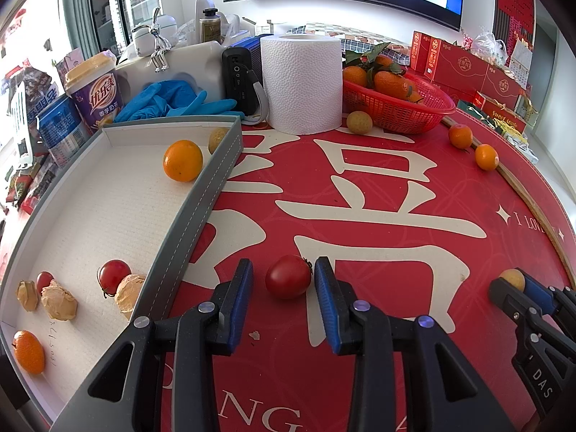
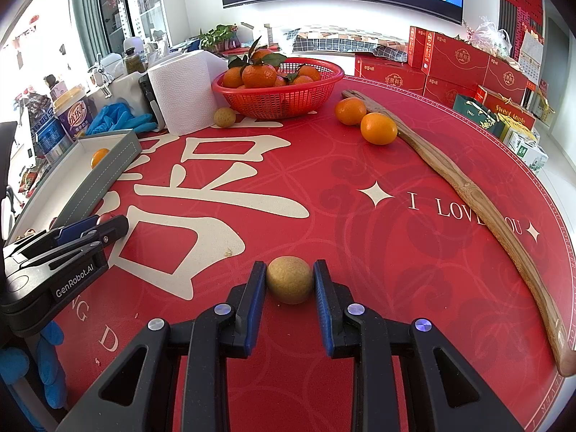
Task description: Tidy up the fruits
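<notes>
A red cherry tomato (image 1: 288, 276) lies on the red mat between the fingers of my left gripper (image 1: 283, 280), whose jaws stand apart around it with a gap on the left side. My right gripper (image 2: 289, 280) is shut on a tan longan (image 2: 289, 279) resting on the mat; it also shows in the left wrist view (image 1: 513, 279). The grey tray (image 1: 201, 194) to the left holds an orange (image 1: 183, 160), a longan (image 1: 217, 138), cherry tomatoes (image 1: 114, 274), husked fruits (image 1: 58, 302) and a small orange (image 1: 28, 352).
Another longan (image 1: 359, 122) lies by the red basket (image 1: 396, 108) of tangerines. Two small oranges (image 2: 378, 128) sit beside a long wooden stick (image 2: 468, 194). A paper roll (image 1: 301, 82), blue gloves (image 1: 172, 100), cups and red boxes (image 2: 450, 61) crowd the back.
</notes>
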Tool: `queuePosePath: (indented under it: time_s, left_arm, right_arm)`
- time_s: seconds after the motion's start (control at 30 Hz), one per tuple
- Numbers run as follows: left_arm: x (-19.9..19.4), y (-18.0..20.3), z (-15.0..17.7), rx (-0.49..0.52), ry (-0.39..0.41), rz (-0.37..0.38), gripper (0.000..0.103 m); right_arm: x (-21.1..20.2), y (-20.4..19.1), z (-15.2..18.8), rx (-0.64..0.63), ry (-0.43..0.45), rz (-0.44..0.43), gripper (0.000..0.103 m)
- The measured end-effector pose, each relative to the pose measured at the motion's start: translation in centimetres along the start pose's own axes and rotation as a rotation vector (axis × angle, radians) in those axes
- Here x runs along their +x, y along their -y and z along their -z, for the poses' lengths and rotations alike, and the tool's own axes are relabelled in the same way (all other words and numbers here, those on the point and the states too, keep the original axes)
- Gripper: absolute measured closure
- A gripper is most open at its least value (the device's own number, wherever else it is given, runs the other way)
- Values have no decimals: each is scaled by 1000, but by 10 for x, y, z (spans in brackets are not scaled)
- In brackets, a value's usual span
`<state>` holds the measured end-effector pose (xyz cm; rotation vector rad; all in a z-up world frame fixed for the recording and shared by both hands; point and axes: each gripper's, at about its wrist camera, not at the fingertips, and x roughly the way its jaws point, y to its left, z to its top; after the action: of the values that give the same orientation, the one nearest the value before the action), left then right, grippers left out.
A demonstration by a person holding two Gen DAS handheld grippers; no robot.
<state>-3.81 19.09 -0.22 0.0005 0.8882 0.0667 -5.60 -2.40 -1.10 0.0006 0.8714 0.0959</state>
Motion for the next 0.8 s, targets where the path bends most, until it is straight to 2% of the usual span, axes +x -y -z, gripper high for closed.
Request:
queuePosePath:
  time_s: [0.8]
  left_arm:
    - [-1, -4, 0, -23, 1, 23, 66]
  right_arm:
    - [0, -4, 0, -26, -3, 22, 75]
